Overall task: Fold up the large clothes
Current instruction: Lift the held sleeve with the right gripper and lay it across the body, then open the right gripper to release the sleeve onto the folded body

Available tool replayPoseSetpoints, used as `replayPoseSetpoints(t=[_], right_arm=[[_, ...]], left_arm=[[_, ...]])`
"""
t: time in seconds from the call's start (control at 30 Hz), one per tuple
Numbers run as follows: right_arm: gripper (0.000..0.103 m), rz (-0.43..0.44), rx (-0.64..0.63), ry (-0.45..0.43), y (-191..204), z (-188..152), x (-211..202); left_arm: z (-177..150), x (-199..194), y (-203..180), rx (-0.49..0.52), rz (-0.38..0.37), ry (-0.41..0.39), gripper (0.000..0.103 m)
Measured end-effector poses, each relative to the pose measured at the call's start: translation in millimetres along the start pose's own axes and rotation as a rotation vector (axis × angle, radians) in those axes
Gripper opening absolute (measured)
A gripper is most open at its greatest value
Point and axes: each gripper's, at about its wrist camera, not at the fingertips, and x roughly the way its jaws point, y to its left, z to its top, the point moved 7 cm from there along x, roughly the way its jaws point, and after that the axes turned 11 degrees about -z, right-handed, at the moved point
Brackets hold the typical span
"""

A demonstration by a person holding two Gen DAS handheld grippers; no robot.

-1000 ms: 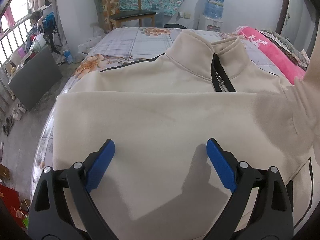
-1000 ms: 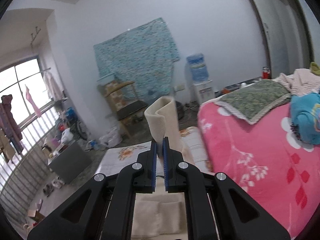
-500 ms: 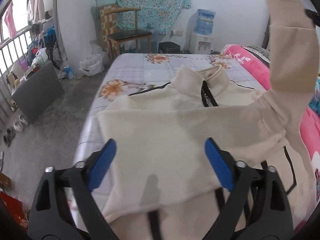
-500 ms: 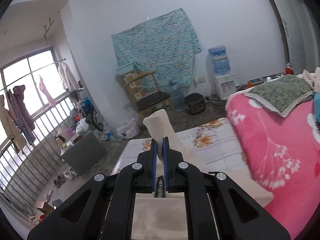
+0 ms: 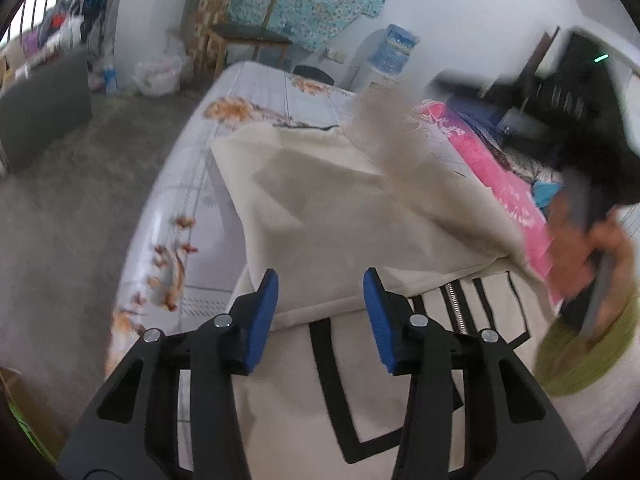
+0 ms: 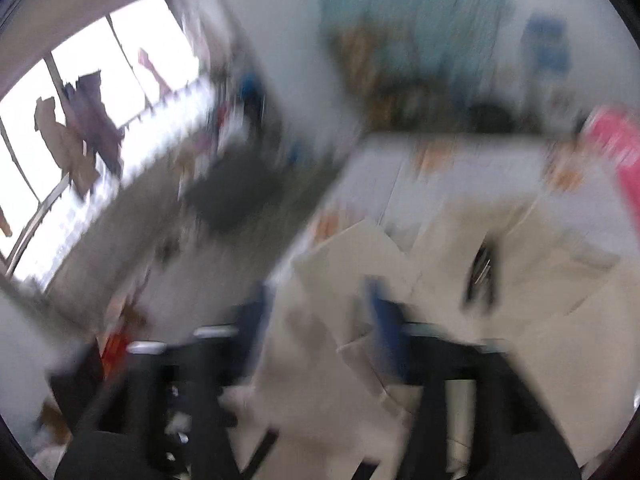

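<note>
A cream zip-up sweatshirt (image 5: 344, 208) with black trim lies on the bed, partly folded over itself. My left gripper (image 5: 320, 312) is open and empty just above its near folded edge. A blurred cream sleeve (image 5: 388, 132) hangs in the air over it. The right gripper's black body (image 5: 592, 112) shows at the right in the person's hand. The right wrist view is badly blurred: my right gripper (image 6: 320, 320) looks open above the sweatshirt (image 6: 460, 280), with nothing seen between its blue pads.
The bed has a floral grey sheet (image 5: 208, 208) and its left edge drops to the concrete floor (image 5: 72, 216). A pink blanket (image 5: 500, 184) lies to the right. A wooden chair (image 5: 244, 44) and a water dispenser (image 5: 392, 52) stand by the far wall.
My right gripper has let go of the sleeve and swung fast down and left. The sleeve is falling across the sweatshirt. My left gripper has pulled back toward the near edge, jaws somewhat narrower.
</note>
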Motion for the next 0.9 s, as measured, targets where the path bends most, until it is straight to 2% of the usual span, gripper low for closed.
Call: replayPoseSetpoints(t=[0.03,0.1,0.17,0.3,0.37,0.47,0.53,0.67,0.7,0.73,0.77,0.8,0.9], right_arm=[[0.065,0.001,0.006,0.075,-3.0,-11.5,14.2],[0.065,0.004,0.035,0.115,-17.5,-21.7,16.3],[0.065,-0.007,0.063,0.094,-41.3,-21.4,0.4],[0.073,-0.141,0.121,0.002,-124.7,-15.2,-52.5],[0.074,-0.252,0.163,-0.031,-178.6,-18.7,-80.3],[0.074,-0.336,0.255,-0.026,-239.8,-30.1,-100.9],[0.074,-0.375,0.339,-0.008,-280.2,-47.6,-109.7],[0.074,-0.383,0.431,0.021,-319.3,-70.7,-106.6],[0.074,-0.384,0.441,0.029,-326.4,-77.2,-104.2],[0.074,-0.384,0.446,0.033,-325.5,-78.6,-97.7],[0.074,-0.382,0.453,0.037,-329.2,-80.2,-94.2],[0.074,-0.379,0.457,0.04,-333.4,-81.6,-91.3],[0.074,-0.369,0.466,0.039,-337.2,-78.0,-86.6]], left_arm=[[-0.9,1.6,0.8,-0.009,-0.006,0.001,0.042],[3.5,8.5,3.2,-0.04,-0.026,0.002,0.041],[9.8,16.5,5.8,-0.071,-0.042,0.005,0.041],[26.4,44.5,9.8,-0.125,-0.055,0.042,0.041],[38.6,61.6,16.5,-0.155,-0.023,0.067,0.043],[55.3,90.0,27.9,-0.179,0.038,0.117,0.043],[59.4,111.6,33.2,-0.153,0.089,0.178,0.043],[66.9,125.0,24.4,-0.029,0.191,0.189,0.042],[66.0,127.6,21.2,0.006,0.222,0.19,0.037],[63.3,131.6,16.8,0.045,0.24,0.203,0.02],[61.1,131.1,15.1,0.069,0.255,0.209,0.019],[61.0,129.4,10.5,0.106,0.282,0.195,0.008],[64.9,108.7,-8.4,0.164,0.283,0.129,0.007]])
